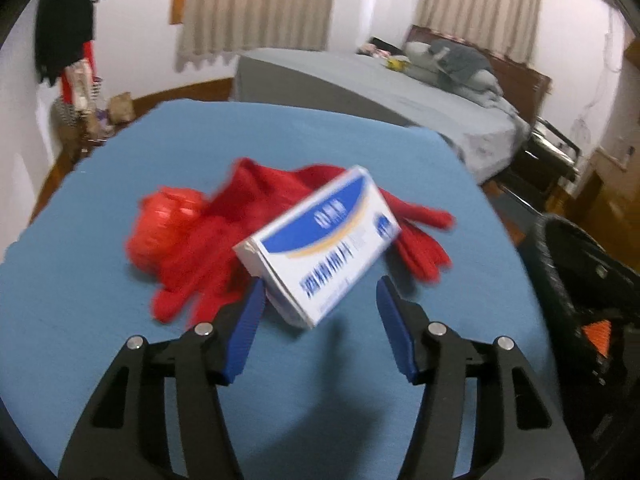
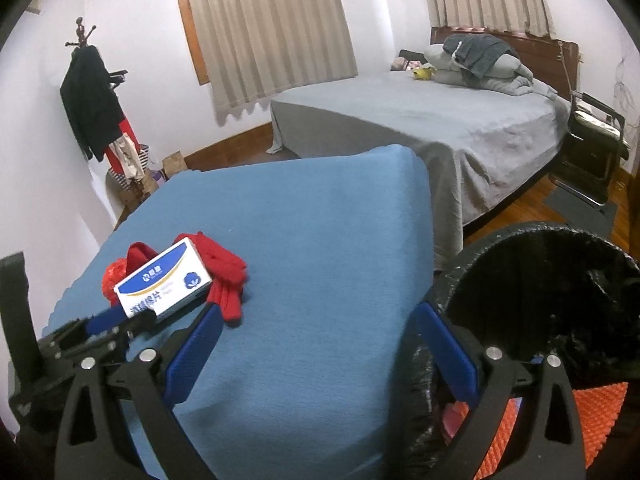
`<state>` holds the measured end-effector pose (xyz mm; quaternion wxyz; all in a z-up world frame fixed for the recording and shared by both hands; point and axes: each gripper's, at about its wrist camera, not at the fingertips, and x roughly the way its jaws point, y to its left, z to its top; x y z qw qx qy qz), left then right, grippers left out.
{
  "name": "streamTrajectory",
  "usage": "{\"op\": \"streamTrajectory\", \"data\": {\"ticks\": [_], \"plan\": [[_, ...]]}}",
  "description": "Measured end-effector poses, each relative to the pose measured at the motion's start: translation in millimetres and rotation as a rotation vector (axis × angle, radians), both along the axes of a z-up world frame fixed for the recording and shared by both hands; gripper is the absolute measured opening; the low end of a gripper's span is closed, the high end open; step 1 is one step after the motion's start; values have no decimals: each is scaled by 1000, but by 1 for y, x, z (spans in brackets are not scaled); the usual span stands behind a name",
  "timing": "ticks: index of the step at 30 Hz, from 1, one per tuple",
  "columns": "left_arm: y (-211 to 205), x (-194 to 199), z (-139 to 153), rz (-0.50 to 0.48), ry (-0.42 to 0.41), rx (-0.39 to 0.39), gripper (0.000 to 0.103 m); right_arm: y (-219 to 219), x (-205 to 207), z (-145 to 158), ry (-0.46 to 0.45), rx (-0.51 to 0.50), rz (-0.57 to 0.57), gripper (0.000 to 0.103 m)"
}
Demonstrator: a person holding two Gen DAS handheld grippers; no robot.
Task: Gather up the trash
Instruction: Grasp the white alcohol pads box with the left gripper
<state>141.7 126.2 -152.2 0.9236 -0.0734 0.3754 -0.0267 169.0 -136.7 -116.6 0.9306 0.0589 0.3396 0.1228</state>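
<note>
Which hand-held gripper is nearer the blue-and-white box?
Left. The left hand-held gripper has the blue-and-white box just ahead, its near corner reaching between the open fingers. The right hand-held gripper sits off to the side, by the black bin.

Motion blur is smearing the print on the white-and-blue box (image 1: 320,240) in the left wrist view, making the text unreadable. The box is covering the middle of the red gloves (image 1: 192,264). The picture's right edge is cutting off the black bin (image 2: 552,300), and its dark liner is hiding the contents. The bottom edge is cropping the worktop (image 2: 312,240).
</note>
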Motion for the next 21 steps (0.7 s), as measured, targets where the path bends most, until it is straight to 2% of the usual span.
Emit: {"op": "streamTrajectory", "data": {"ticks": [3,12,15,21], "plan": [[-12,-4,1,-34,-1,3,58,-4,0,1,-2,3,-12,96],[-5,4,2,48,-5,89,74,-7,2,0,-2,9,-12,96],[-1,8,5,59,-18,89,79,-6,1,0,-2,8,-12,96],[-6,26,-5,13,20,95,77,-5,1,-2,2,5,-8,96]]}}
